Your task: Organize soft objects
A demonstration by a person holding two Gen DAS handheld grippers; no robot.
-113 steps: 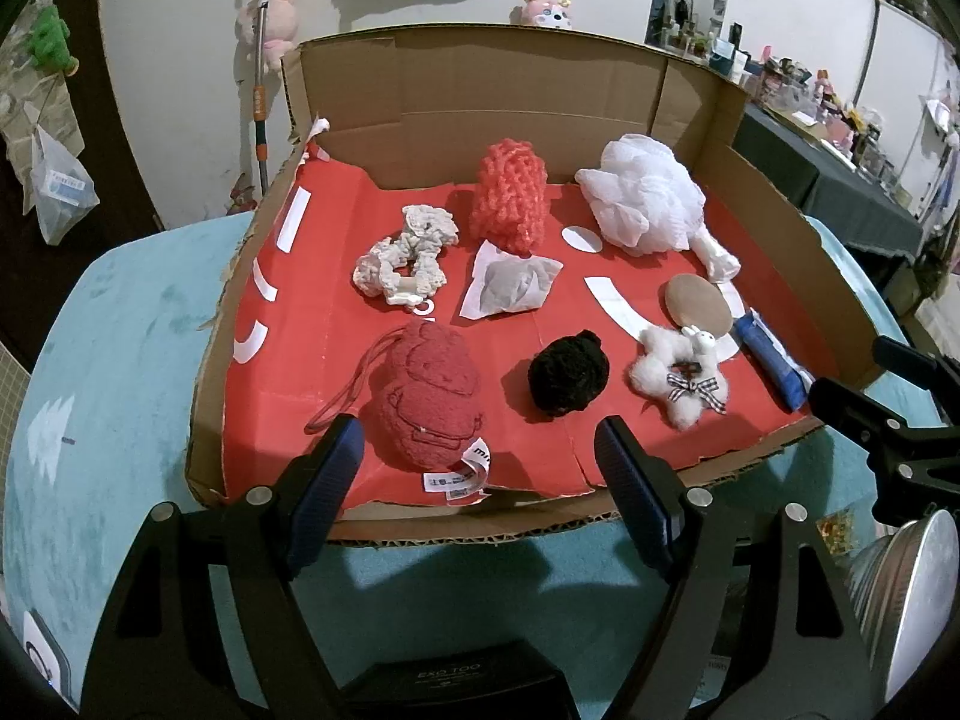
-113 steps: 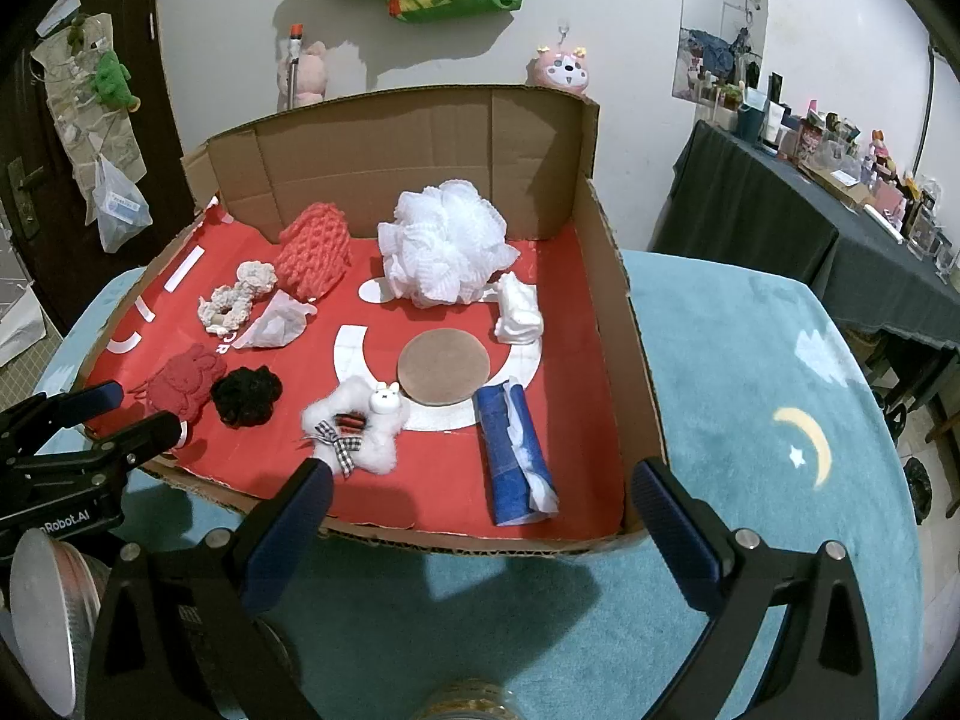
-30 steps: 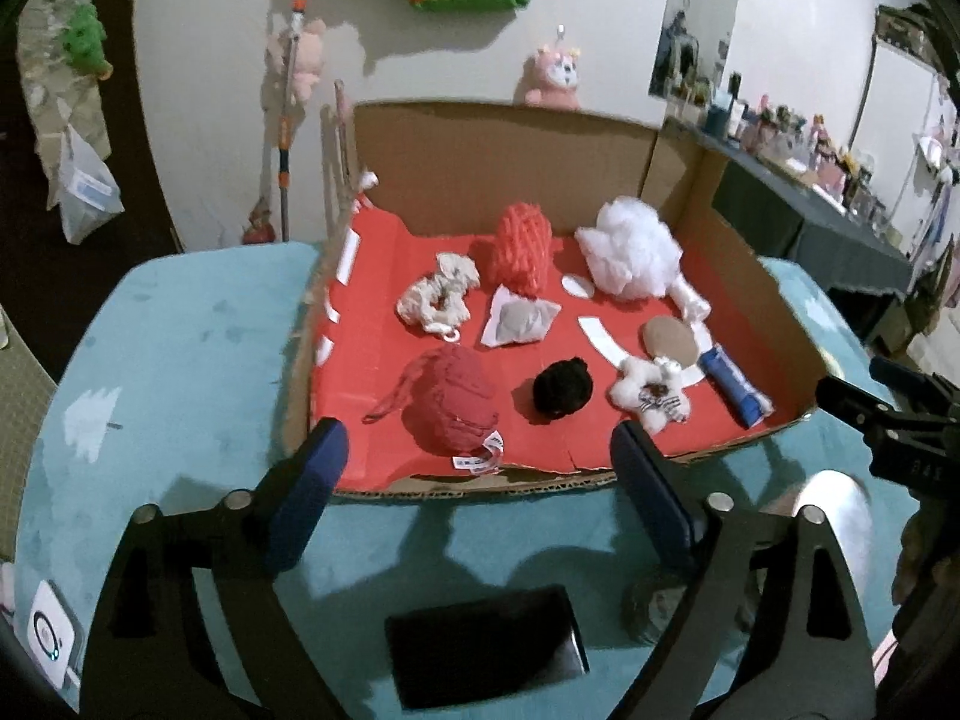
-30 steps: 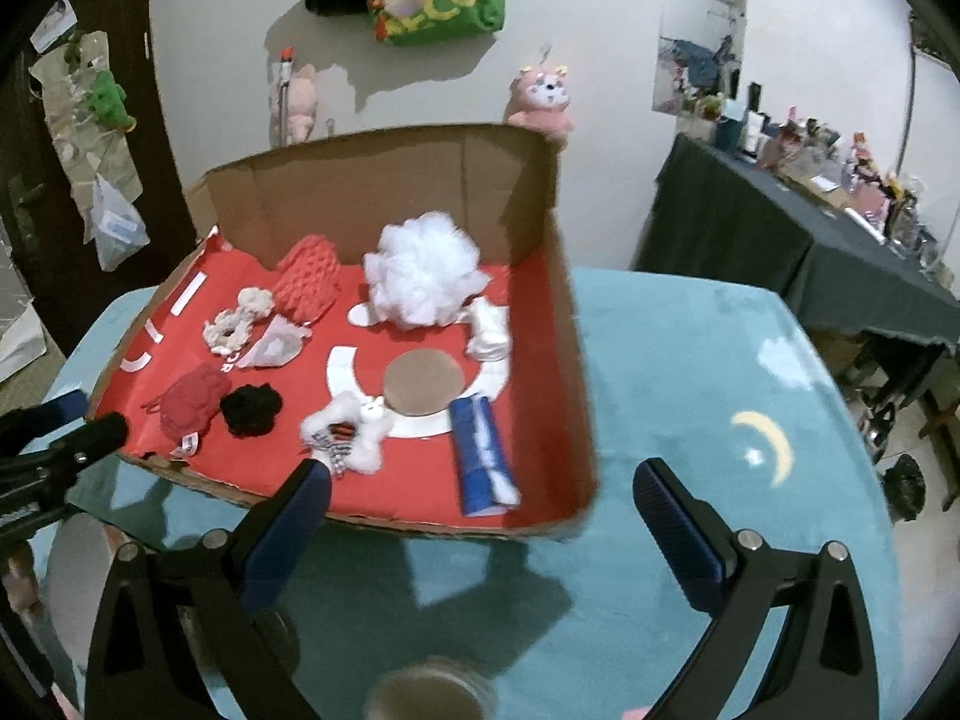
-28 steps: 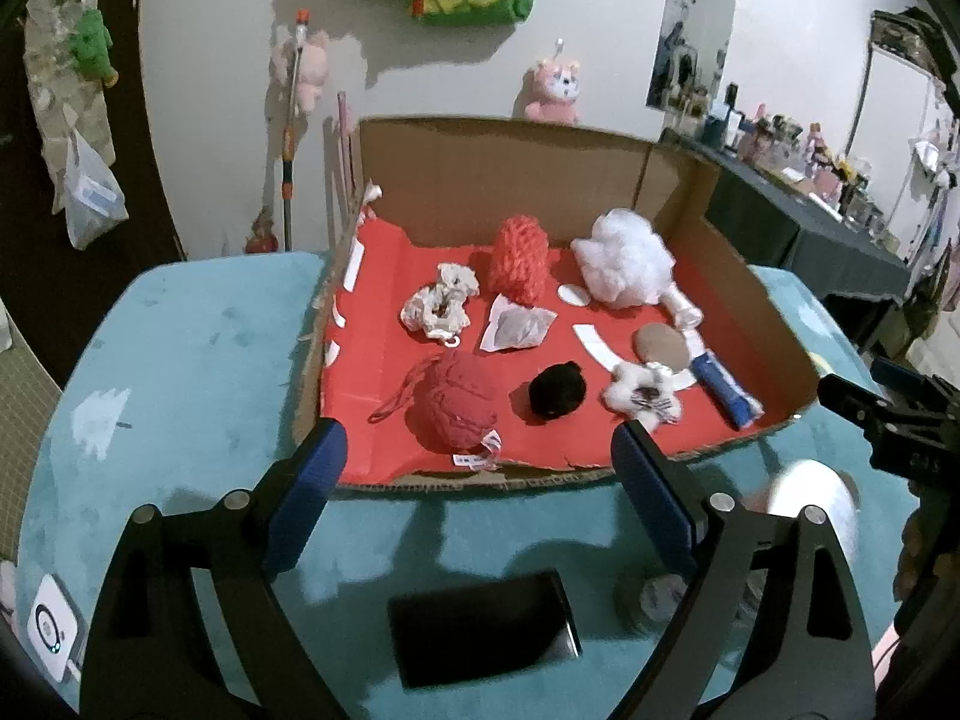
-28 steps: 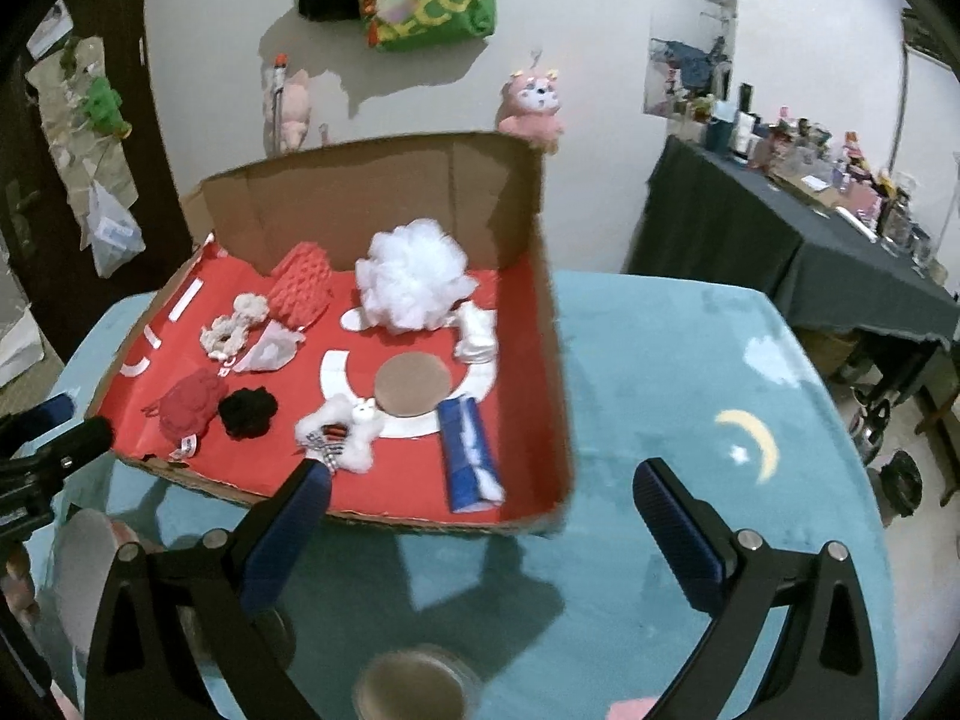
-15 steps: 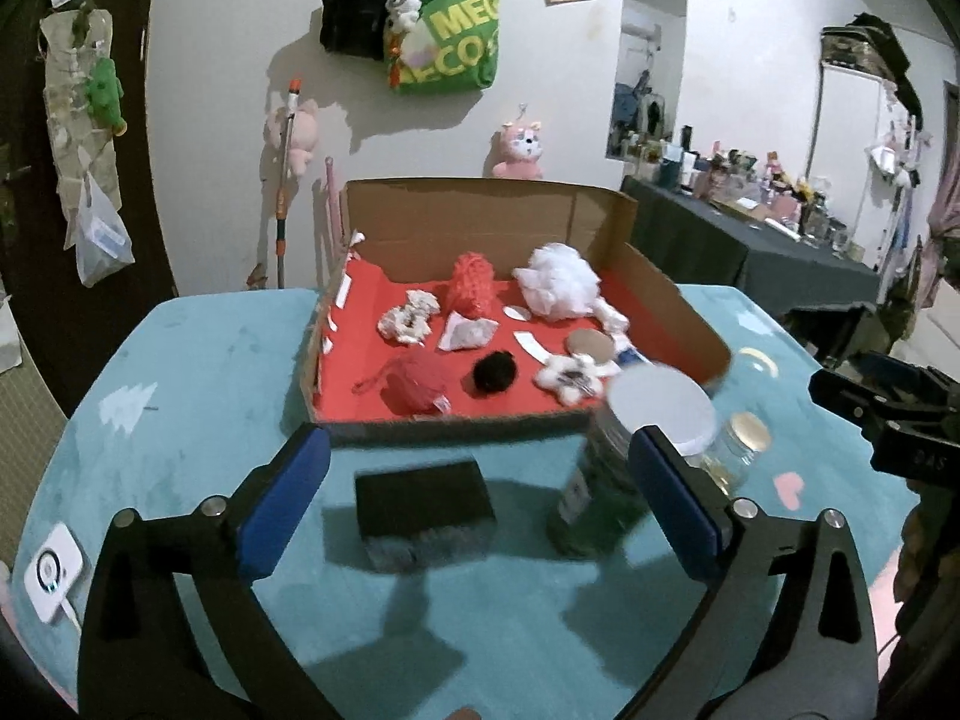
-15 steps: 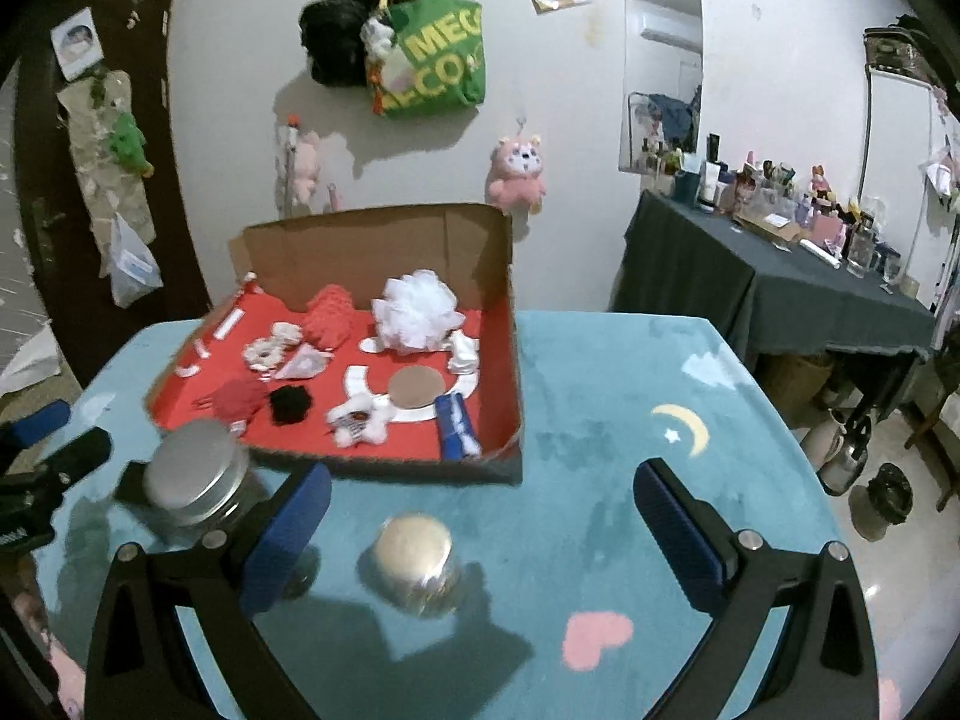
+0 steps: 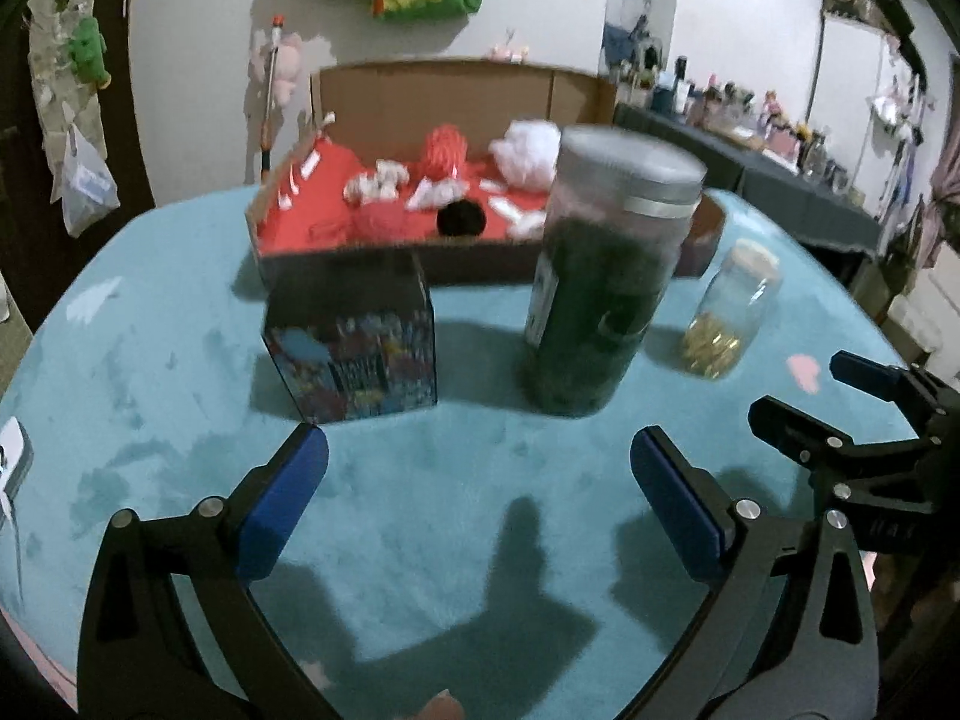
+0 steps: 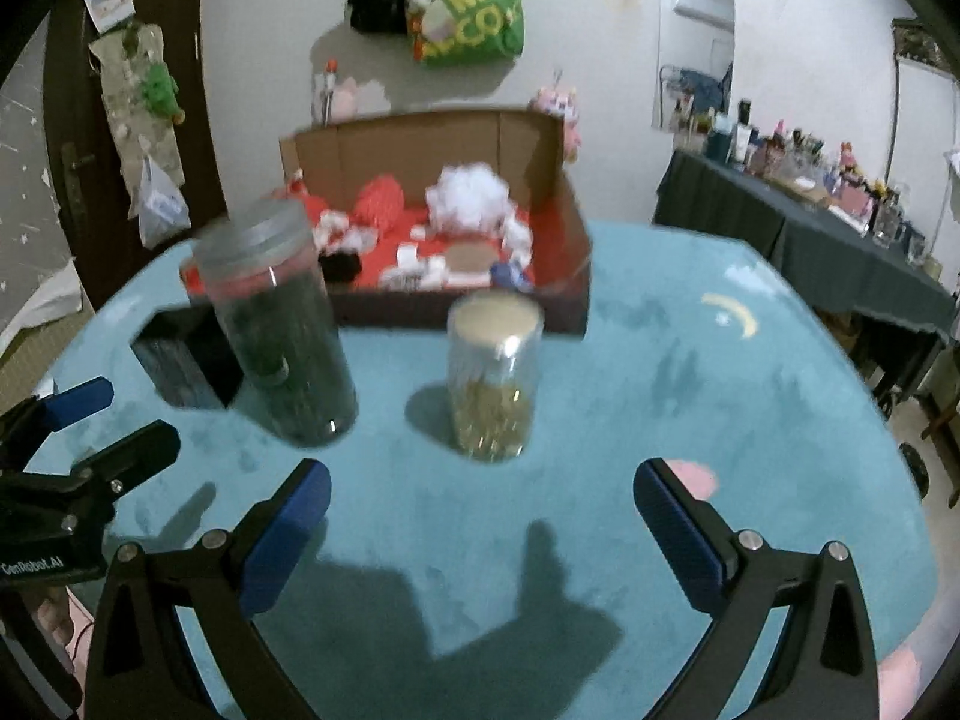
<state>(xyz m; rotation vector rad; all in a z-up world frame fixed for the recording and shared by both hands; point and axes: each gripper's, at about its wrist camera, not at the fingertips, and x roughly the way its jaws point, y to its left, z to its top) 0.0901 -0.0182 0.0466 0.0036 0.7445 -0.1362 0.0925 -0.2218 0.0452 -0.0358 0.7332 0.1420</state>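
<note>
The cardboard box [image 9: 456, 90] with a red floor stands at the far side of the teal table. Blurred soft items lie in it: a red knitted piece [image 9: 447, 147], a white mesh puff [image 9: 528, 150], a black pompom [image 9: 461, 219], a red plush [image 9: 381, 222] and a white scrunchie [image 9: 378, 183]. The right wrist view shows the same box [image 10: 420, 144], puff [image 10: 474, 192] and red knit [image 10: 381, 201]. My left gripper [image 9: 480, 510] is wide open over bare table, well short of the box. My right gripper [image 10: 480, 522] is also open and empty.
Between the grippers and the cardboard box stand a dark printed box [image 9: 354, 342], a tall jar with a grey lid [image 9: 606, 276] and a small glass jar [image 9: 732, 312]. A dark-clothed side table [image 10: 840, 252] with bottles is at the right. Bags hang on the wall.
Both grippers have drawn back from the cardboard box and sunk lower. The dark box and the two jars now stand between them and it. The left jaws widened a little.
</note>
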